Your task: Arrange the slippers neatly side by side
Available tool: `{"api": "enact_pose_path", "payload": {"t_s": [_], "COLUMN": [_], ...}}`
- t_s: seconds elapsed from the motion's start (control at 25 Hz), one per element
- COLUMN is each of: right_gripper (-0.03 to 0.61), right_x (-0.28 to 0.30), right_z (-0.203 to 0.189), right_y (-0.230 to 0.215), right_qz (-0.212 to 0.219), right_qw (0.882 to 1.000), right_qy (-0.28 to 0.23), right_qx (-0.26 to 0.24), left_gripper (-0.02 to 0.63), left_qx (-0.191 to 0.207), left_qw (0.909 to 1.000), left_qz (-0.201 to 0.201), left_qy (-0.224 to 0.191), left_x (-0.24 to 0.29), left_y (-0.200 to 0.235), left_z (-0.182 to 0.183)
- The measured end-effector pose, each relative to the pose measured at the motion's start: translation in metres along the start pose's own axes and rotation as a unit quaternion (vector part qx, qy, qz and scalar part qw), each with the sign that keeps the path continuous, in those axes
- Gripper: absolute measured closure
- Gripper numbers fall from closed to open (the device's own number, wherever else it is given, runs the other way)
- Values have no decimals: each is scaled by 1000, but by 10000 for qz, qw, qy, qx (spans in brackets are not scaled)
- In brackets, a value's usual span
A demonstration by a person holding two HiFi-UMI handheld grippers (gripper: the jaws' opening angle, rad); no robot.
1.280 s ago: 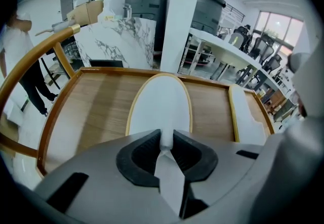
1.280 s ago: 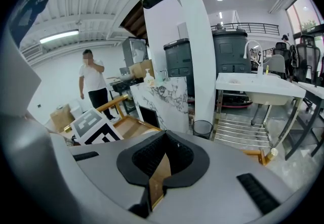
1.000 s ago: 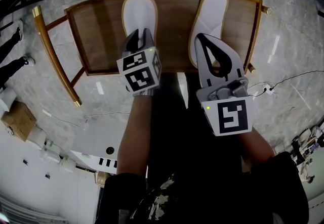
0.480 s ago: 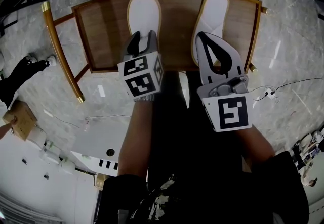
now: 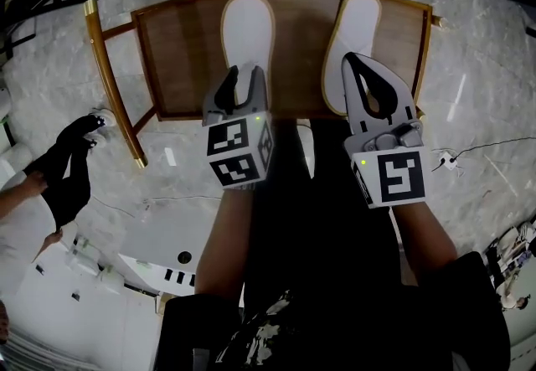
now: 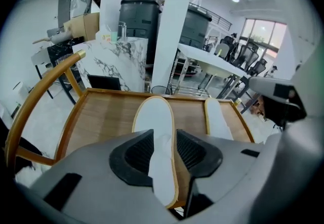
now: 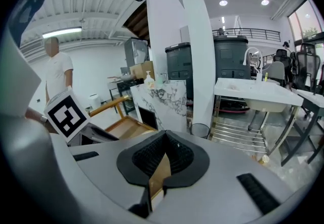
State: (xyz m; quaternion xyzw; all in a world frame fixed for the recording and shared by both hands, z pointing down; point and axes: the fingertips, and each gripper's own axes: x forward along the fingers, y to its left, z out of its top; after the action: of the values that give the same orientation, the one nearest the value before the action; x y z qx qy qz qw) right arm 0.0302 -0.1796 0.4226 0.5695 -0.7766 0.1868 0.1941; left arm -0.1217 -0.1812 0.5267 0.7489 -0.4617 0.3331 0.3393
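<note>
white slippers (image 5: 248,34), tan edges; brown wood-grain seat (image 5: 188,51); grey marbled floor (image 5: 473,68).

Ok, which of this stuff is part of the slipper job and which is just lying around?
Job: left slipper; right slipper; chair seat under them; left claw, jaws just opened, left slipper's heel between them; right claw, shut, empty.
Lying about: floor cable; marble counter; black bins; cardboard box; office chairs.

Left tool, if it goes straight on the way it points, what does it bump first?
Probably the left slipper on the chair seat. The left tool's jaws have just been opening, and the slipper's near end shows between them, not pinched.
</note>
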Motion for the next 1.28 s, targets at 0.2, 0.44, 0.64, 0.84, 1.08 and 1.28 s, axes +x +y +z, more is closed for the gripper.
{"api": "enact_pose_path", "payload": {"t_s": [0.2, 0.44, 0.64, 0.84, 1.08, 1.28], "right_gripper": [581, 580, 580, 517, 464, 453], "right_x": [-3, 5, 4, 5, 8, 14], "right_z": [-20, -66, -101, -121, -134, -141], "right_y": [-4, -27, -33, -33, -23, -25], "right_qz": [612, 888, 1494, 1900, 2581, 3038], "right_qw": [9965, 9811, 9496, 9267, 8910, 8559], "right_qy": [463, 1440, 2234, 2736, 3094, 3372], "right_qx": [-322, -941, -1615, -1740, -2094, -2481], "left_gripper": [543, 600, 607, 607, 607, 606], "left_qx": [218, 458, 538, 489, 421, 345], "left_qw": [9997, 9985, 9971, 9969, 9968, 9969], "left_qz": [-128, -278, -546, -607, -664, -680], "left_qy": [-8, -67, 11, 70, 115, 172], "left_x": [-7, -9, -15, -18, -21, -20], "left_y": [-10, -23, -38, -45, -51, -57], "left_z": [-2, -1, -7, -14, -17, -19]}}
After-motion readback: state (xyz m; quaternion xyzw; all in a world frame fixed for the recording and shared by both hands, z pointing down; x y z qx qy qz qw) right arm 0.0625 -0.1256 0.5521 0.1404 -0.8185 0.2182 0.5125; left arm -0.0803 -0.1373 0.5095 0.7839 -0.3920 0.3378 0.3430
